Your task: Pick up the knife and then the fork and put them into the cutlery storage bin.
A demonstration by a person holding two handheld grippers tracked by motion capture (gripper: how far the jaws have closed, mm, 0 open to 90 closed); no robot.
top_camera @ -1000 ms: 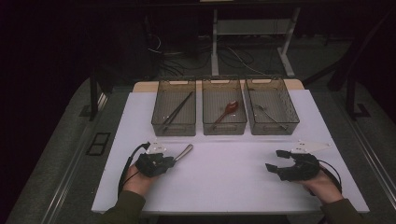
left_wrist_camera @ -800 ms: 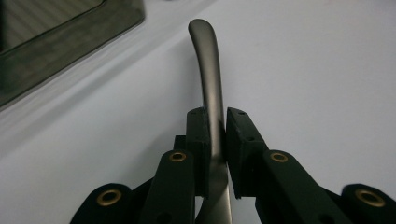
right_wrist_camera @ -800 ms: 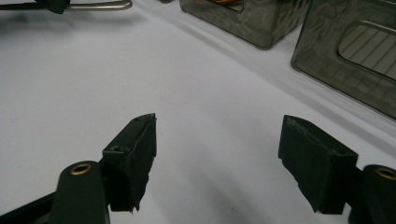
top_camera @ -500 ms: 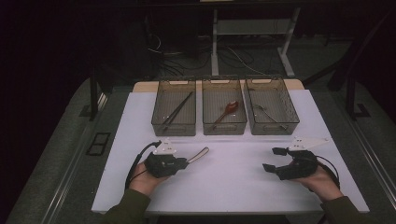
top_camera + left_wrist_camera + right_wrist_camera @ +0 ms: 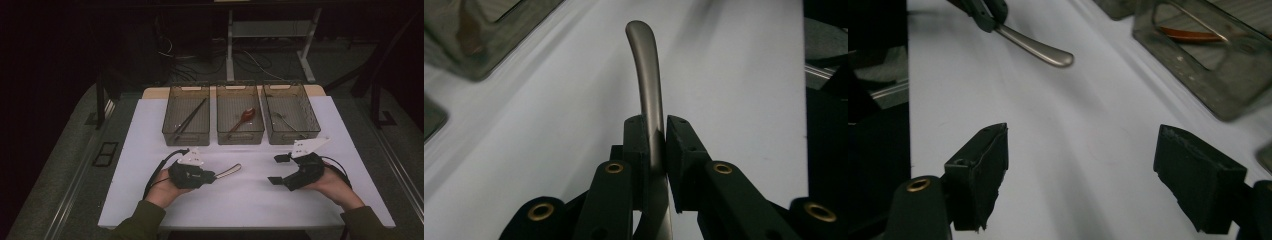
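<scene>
We see a worktop (image 5: 150,200) covered by a white sheet (image 5: 250,200), with bare wood showing at its far edge. Three clear, smoke-tinted bins stand directly on the sheet in a row, well beyond the fingers (image 5: 281,158): the left bin (image 5: 186,134) ahead of the left fingers (image 5: 209,176), the middle bin (image 5: 240,136) between both pairs, the right bin (image 5: 292,134) just ahead of the right ones.

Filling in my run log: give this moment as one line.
left gripper: shut on metal utensil handle | right gripper: open, empty | three bins: behind
</scene>
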